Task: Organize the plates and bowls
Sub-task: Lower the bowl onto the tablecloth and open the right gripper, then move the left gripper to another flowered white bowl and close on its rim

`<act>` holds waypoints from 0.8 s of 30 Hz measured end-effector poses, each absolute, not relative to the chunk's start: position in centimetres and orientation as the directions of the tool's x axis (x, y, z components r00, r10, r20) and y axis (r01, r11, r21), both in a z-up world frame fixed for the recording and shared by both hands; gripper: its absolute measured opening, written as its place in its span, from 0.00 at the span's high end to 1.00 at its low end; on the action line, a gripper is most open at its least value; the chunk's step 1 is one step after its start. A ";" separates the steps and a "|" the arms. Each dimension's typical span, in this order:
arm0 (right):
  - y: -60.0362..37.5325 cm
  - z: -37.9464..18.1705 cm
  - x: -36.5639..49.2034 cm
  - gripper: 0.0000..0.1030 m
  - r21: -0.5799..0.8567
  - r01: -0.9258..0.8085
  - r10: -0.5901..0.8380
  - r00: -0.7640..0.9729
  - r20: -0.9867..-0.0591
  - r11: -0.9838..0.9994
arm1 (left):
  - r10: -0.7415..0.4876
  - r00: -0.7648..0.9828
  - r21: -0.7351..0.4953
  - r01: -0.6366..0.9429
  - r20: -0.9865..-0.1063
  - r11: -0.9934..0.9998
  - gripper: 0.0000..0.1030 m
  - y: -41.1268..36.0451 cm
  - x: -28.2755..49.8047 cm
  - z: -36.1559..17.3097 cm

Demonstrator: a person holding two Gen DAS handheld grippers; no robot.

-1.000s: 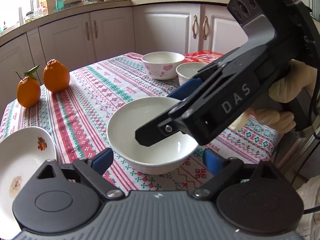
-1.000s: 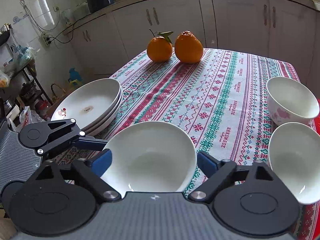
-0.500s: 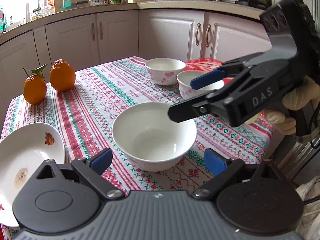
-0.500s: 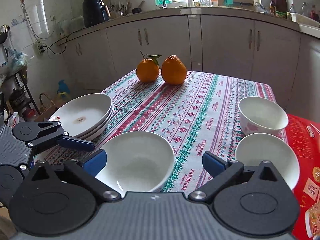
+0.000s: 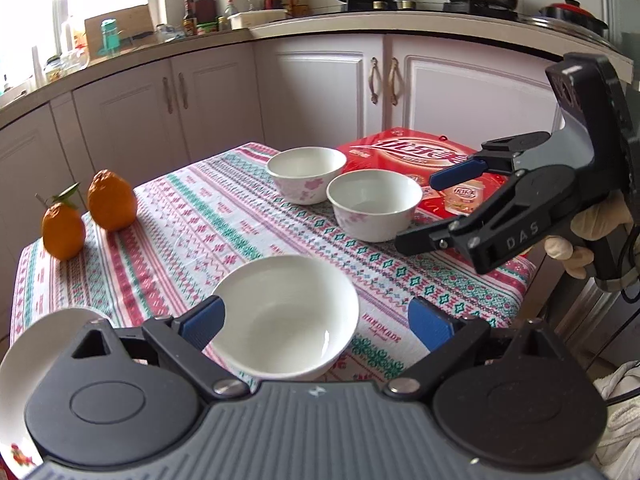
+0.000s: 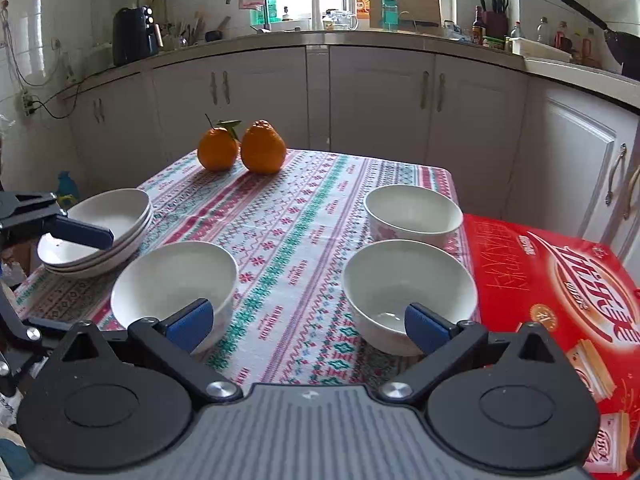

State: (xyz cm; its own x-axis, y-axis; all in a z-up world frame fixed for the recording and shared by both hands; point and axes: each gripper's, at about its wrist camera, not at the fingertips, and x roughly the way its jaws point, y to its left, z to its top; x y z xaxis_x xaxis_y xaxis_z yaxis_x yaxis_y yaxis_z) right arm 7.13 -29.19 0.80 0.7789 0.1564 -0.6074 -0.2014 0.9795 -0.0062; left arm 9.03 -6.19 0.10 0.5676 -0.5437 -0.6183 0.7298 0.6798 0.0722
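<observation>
1. Bowls: a plain white ceramic bowl [image 5: 286, 316] sits near the worktop's [image 6: 304, 216] front edge; two white bowls with pink flowers [image 6: 413, 213] [image 6: 408, 292] sit touching beside a red carton [image 6: 560, 280].
2. Stacked white plates [image 6: 100, 232] lie at the left edge.
3. Left gripper [image 5: 316, 320]: fingers wide, holding nothing, above the plain bowl.
4. Right gripper [image 6: 308, 322]: fingers wide, holding nothing, between bowls.

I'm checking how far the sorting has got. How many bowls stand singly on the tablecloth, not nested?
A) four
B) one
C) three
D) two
C: the right wrist view shows the plain bowl near the stacked plates, plus two flowered bowls by the red box, each standing apart on the tablecloth.
</observation>
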 end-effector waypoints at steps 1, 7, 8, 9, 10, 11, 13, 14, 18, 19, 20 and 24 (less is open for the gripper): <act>-29.3 0.6 7.0 0.00 -0.035 -0.188 0.128 0.781 -0.611 0.982 | -0.545 0.566 0.077 0.735 -0.619 0.674 0.05 -6.6 9.1 0.2; -30.5 -0.4 6.5 0.00 -0.101 -0.165 0.068 0.784 -0.617 0.981 | -0.561 0.555 0.095 0.758 -0.615 0.645 0.05 -9.3 10.2 0.6; -30.7 -0.5 6.5 0.00 -0.098 -0.161 0.067 0.784 -0.617 0.982 | -0.563 0.554 0.099 0.761 -0.613 0.641 0.05 -9.7 10.4 0.7; -30.9 -0.5 6.5 0.00 -0.098 -0.156 0.063 0.786 -0.615 0.983 | -0.565 0.554 0.106 0.764 -0.611 0.636 0.05 -10.2 10.7 0.8; -31.2 -0.6 6.6 0.00 -0.099 -0.152 0.060 0.787 -0.614 0.983 | -0.565 0.555 0.112 0.766 -0.610 0.632 0.05 -10.6 10.9 0.9; -31.4 -0.7 6.7 0.00 -0.098 -0.149 0.058 0.787 -0.614 0.984 | -0.567 0.556 0.118 0.770 -0.608 0.628 0.05 -11.1 11.2 1.0; -31.9 -0.8 6.8 0.00 -0.097 -0.141 0.052 0.788 -0.613 0.985 | -0.572 0.558 0.128 0.774 -0.602 0.620 0.05 -11.9 11.7 1.2; -32.1 -0.9 6.9 0.00 -0.095 -0.138 0.051 0.788 -0.614 0.986 | -0.573 0.557 0.135 0.777 -0.601 0.614 0.05 -12.3 12.0 1.2; -33.2 -1.5 7.5 0.00 -0.081 -0.123 0.046 0.782 -0.622 0.989 | -0.578 0.545 0.151 0.794 -0.607 0.590 0.05 -14.3 13.1 1.1; -33.3 -1.6 7.6 0.00 -0.080 -0.118 0.043 0.781 -0.624 0.990 | -0.580 0.539 0.151 0.798 -0.610 0.583 0.05 -14.8 13.4 1.0; -33.5 -1.8 7.7 0.00 -0.077 -0.116 0.043 0.780 -0.624 0.990 | -0.581 0.534 0.152 0.802 -0.614 0.577 0.05 -15.2 13.6 0.8; -34.1 -2.2 8.1 0.00 -0.059 -0.135 0.069 0.778 -0.625 0.989 | -0.585 0.508 0.141 0.818 -0.632 0.558 0.05 -17.1 14.6 0.2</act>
